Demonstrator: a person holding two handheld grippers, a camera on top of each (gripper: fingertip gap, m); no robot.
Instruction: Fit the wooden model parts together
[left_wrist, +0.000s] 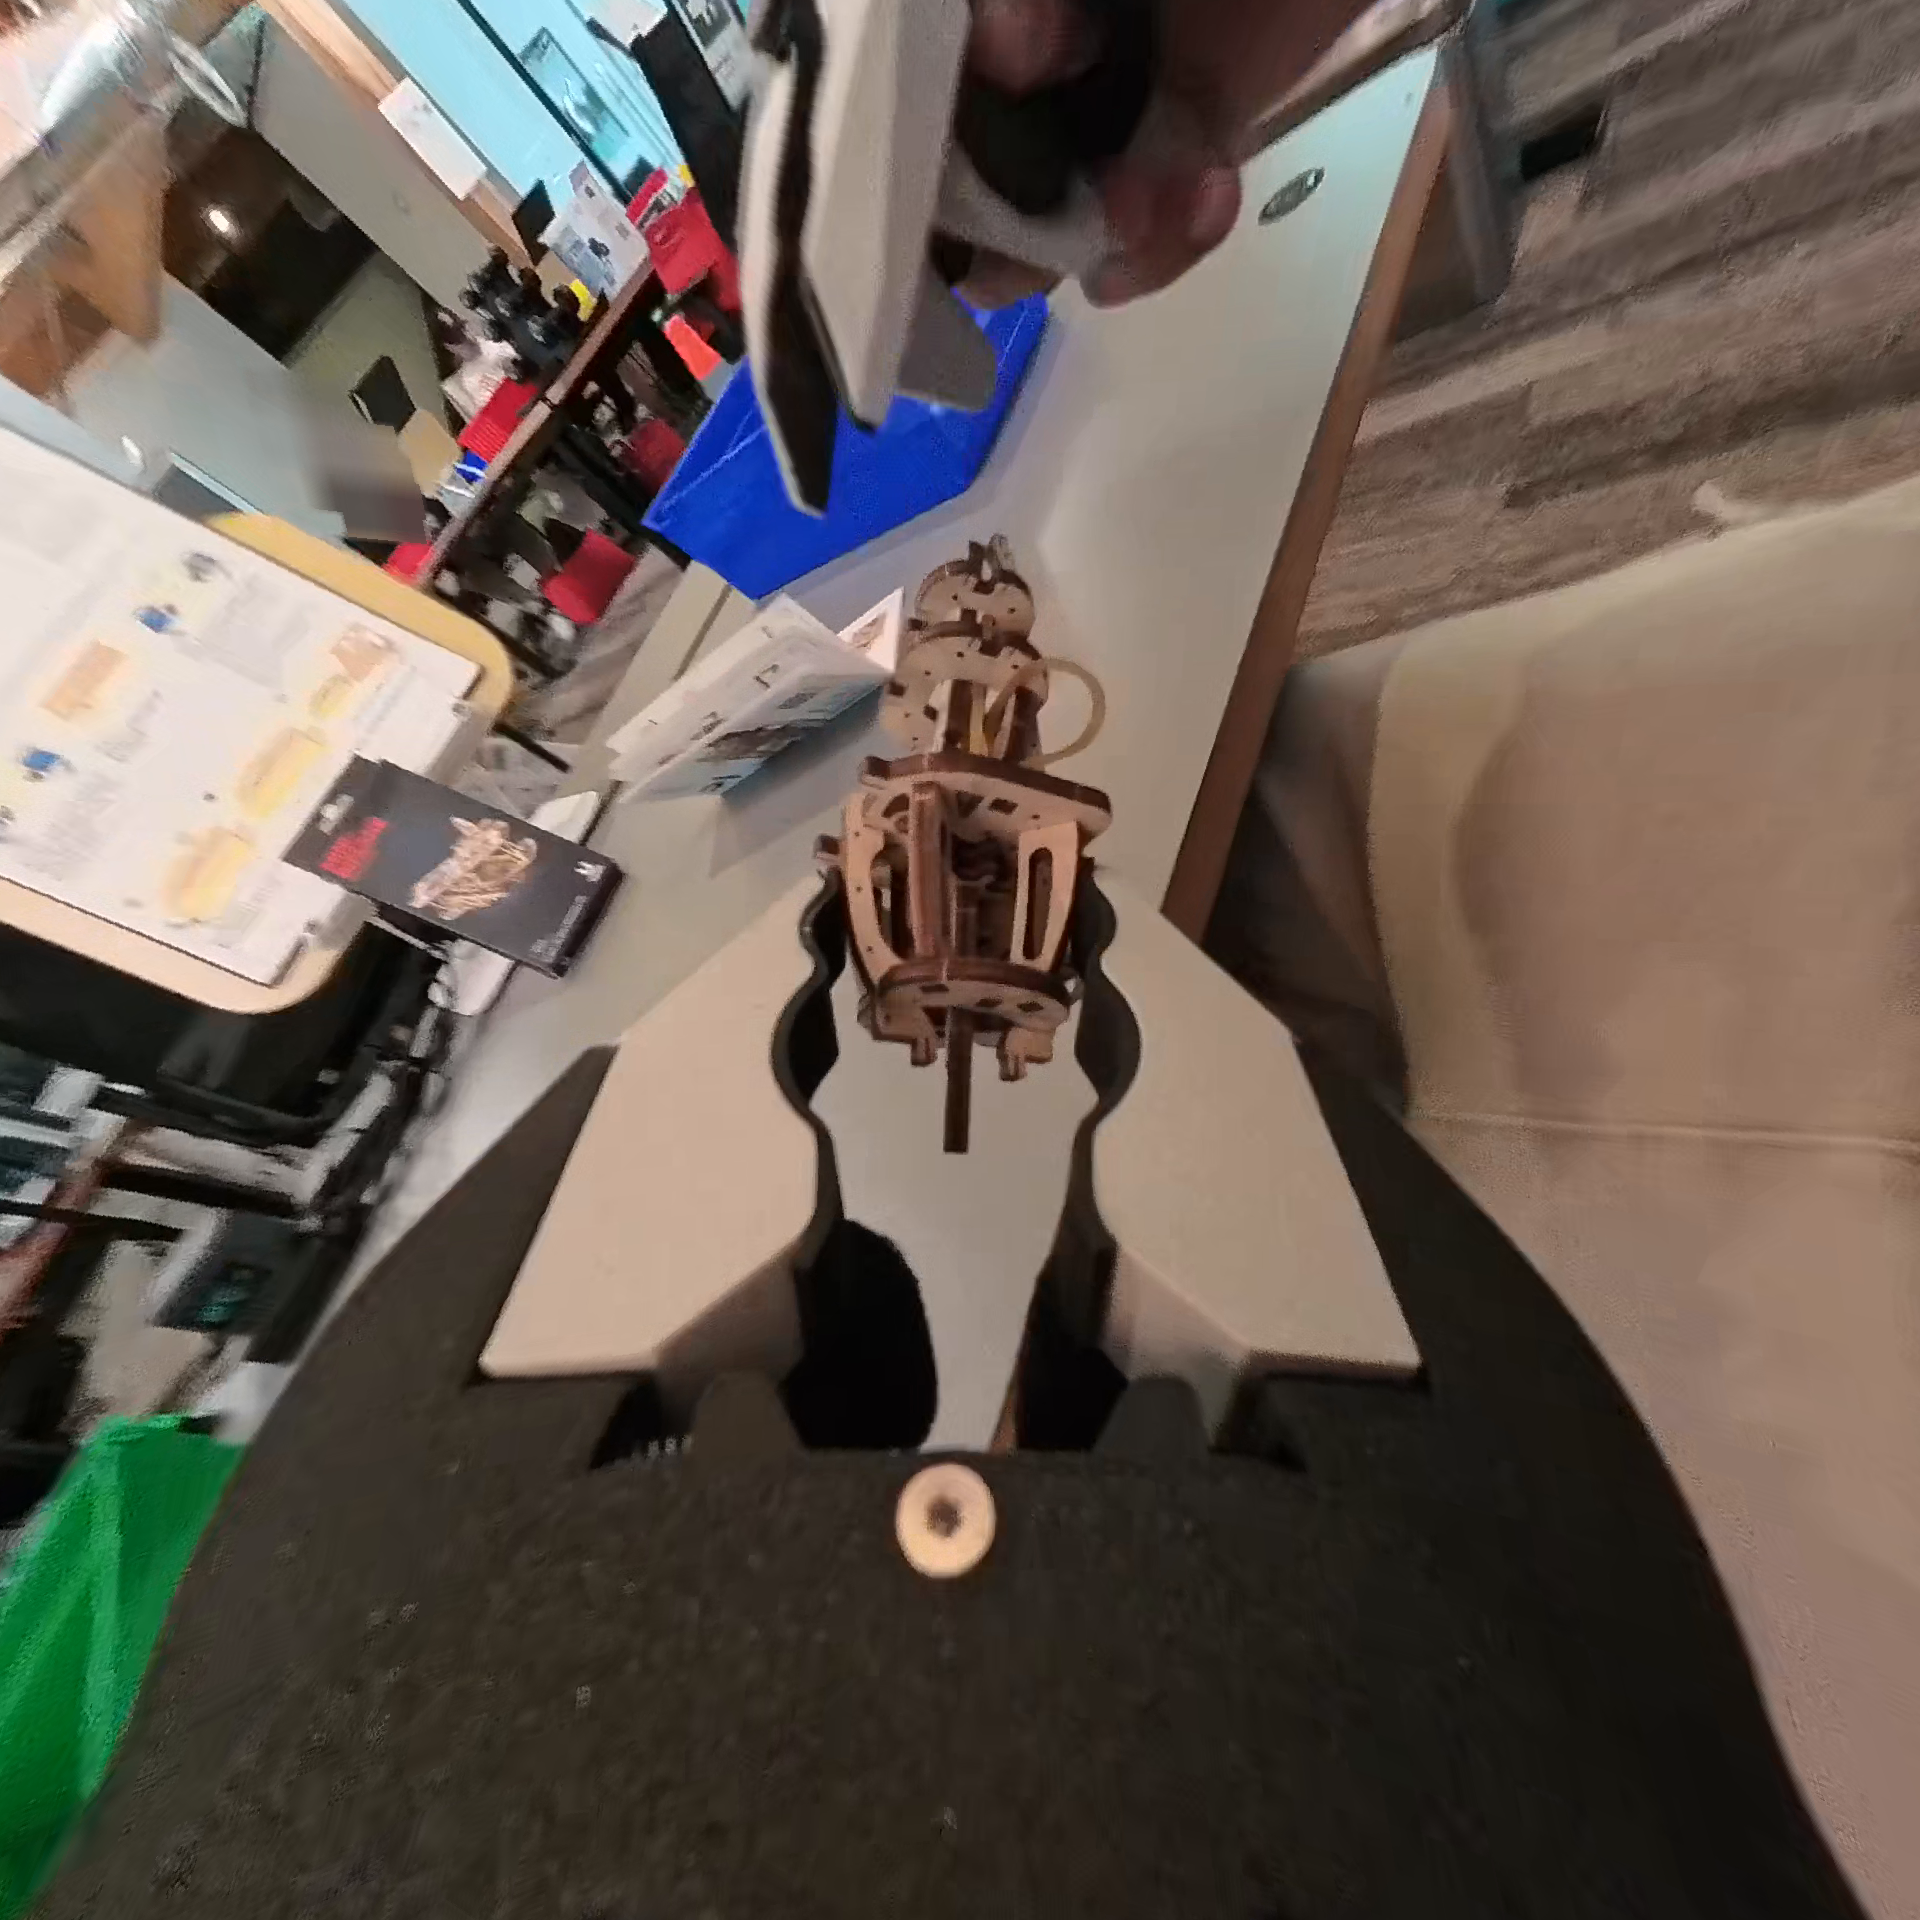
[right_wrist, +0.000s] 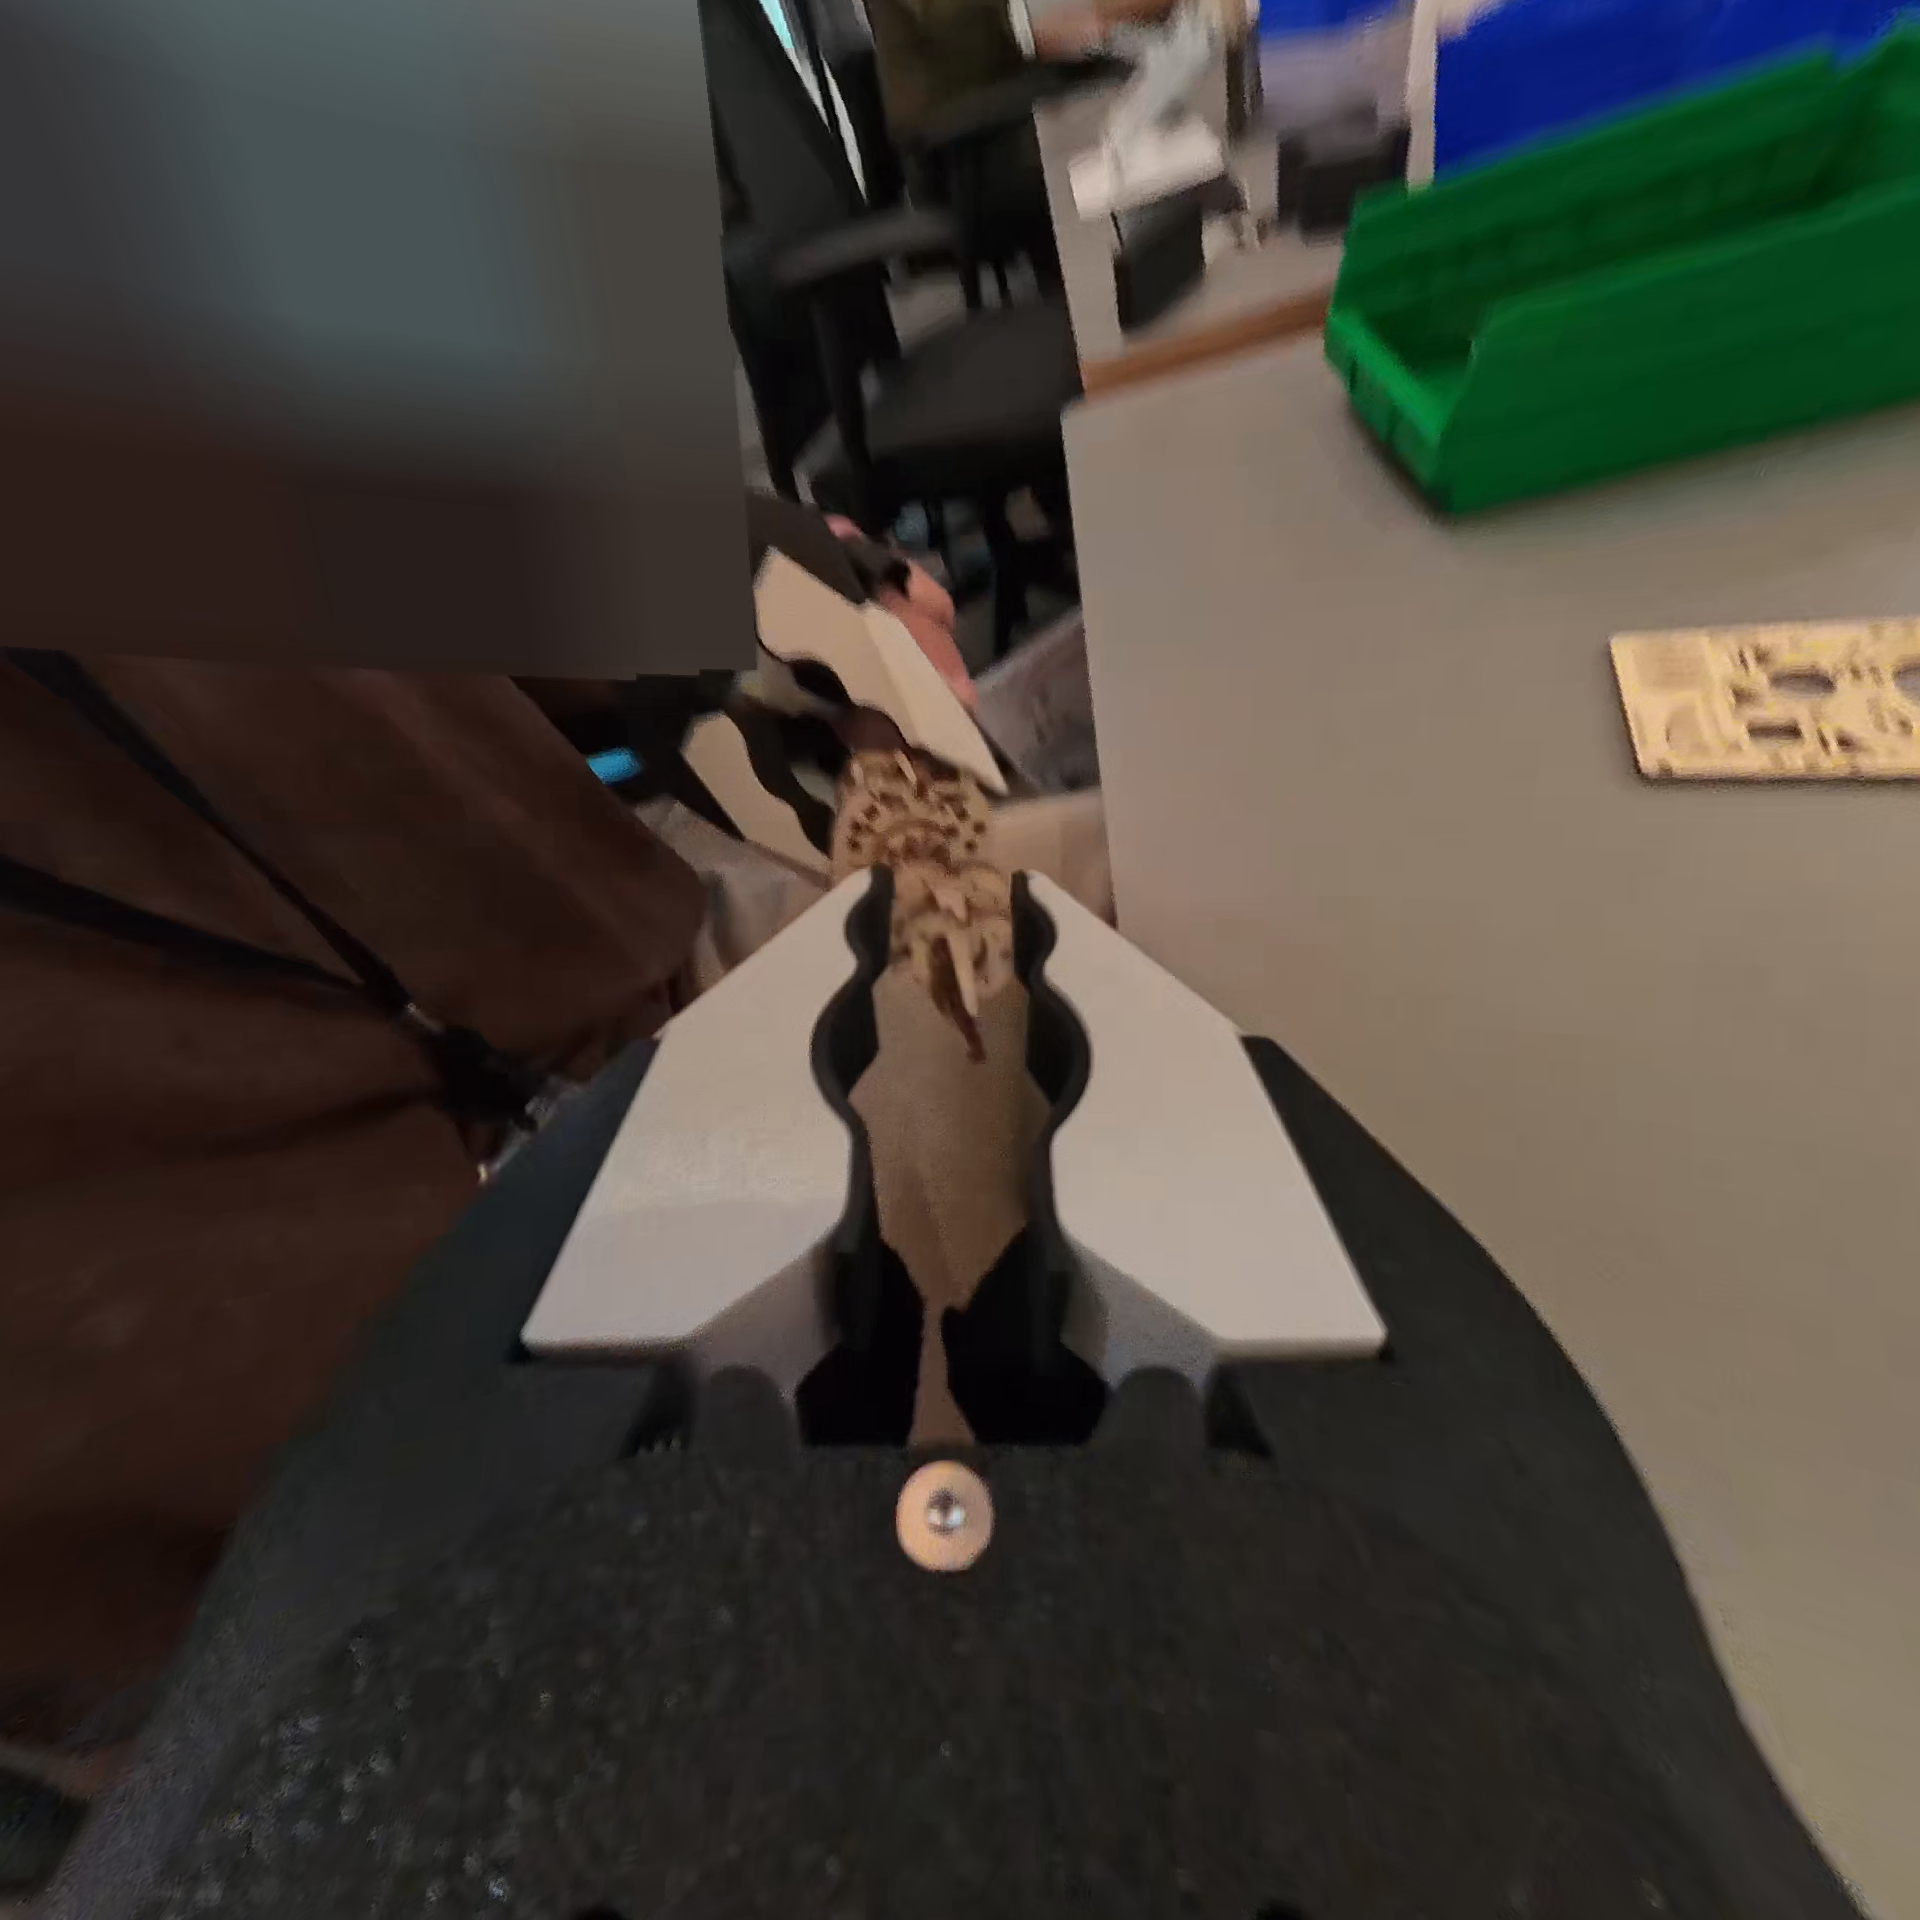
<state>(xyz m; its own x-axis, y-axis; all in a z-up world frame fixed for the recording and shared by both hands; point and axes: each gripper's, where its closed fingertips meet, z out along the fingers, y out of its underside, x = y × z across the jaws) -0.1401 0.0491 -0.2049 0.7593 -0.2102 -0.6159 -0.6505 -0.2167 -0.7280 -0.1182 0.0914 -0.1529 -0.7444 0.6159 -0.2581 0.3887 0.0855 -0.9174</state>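
The left gripper (left_wrist: 956, 914) clamps the wooden model (left_wrist: 971, 831) above the grey bench (left_wrist: 1143, 582); the right gripper (right_wrist: 948, 914) pinches the model's other end. A green bin (right_wrist: 1621, 343) and a blue bin (left_wrist: 831, 457) stand on the bench, contents unseen.

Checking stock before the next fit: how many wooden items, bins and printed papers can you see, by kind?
Wooden items: 2, the wooden model in the left gripper and the parts sheet
Bins: 2, the blue bin and the green bin
Printed papers: 3, the white booklet, the black leaflet and the large instruction sheet
Total: 7
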